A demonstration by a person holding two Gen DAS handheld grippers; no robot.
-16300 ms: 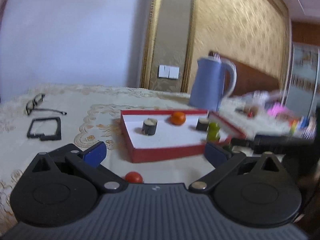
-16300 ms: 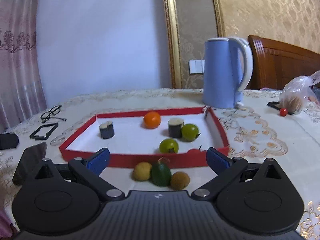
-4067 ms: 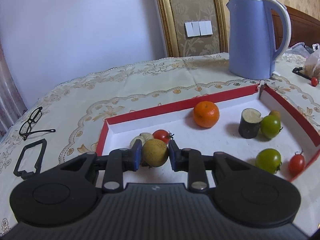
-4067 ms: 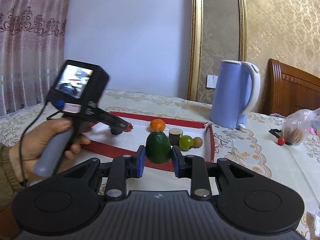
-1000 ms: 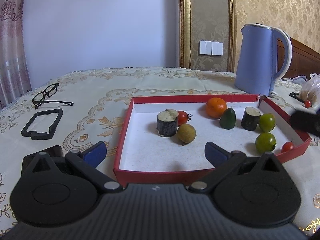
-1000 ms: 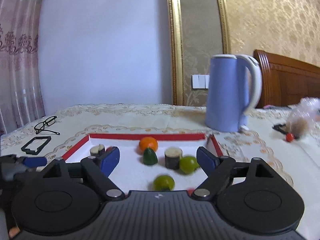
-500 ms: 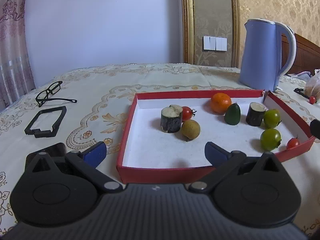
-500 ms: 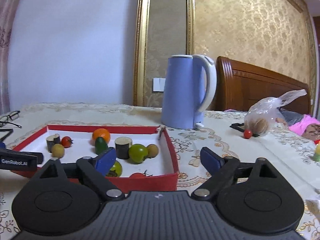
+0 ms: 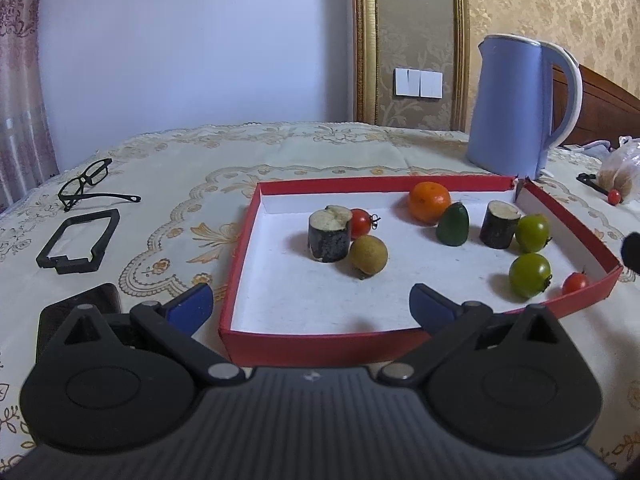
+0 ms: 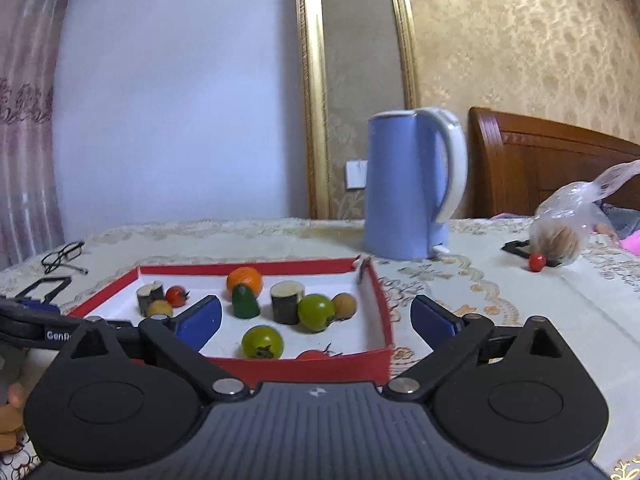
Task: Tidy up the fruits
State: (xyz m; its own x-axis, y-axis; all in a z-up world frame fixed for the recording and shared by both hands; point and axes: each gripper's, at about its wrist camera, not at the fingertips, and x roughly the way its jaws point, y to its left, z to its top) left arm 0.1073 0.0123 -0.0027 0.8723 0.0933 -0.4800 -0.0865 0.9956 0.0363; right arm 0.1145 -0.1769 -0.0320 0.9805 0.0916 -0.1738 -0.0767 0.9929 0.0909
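An embroidered cream tablecloth meets gold-patterned wallpaper; left gripper fingers spread empty, right gripper fingers opening, empty.

left wrist: looking down at red tray from near | right wrist: facing it nearly level | both sharing kettle

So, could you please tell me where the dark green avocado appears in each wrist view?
Left wrist view: the avocado stands right of centre in the red tray, beside the orange.
Right wrist view: the avocado is left of centre, in front of the orange.
Shared landmark: the blue kettle behind the tray.
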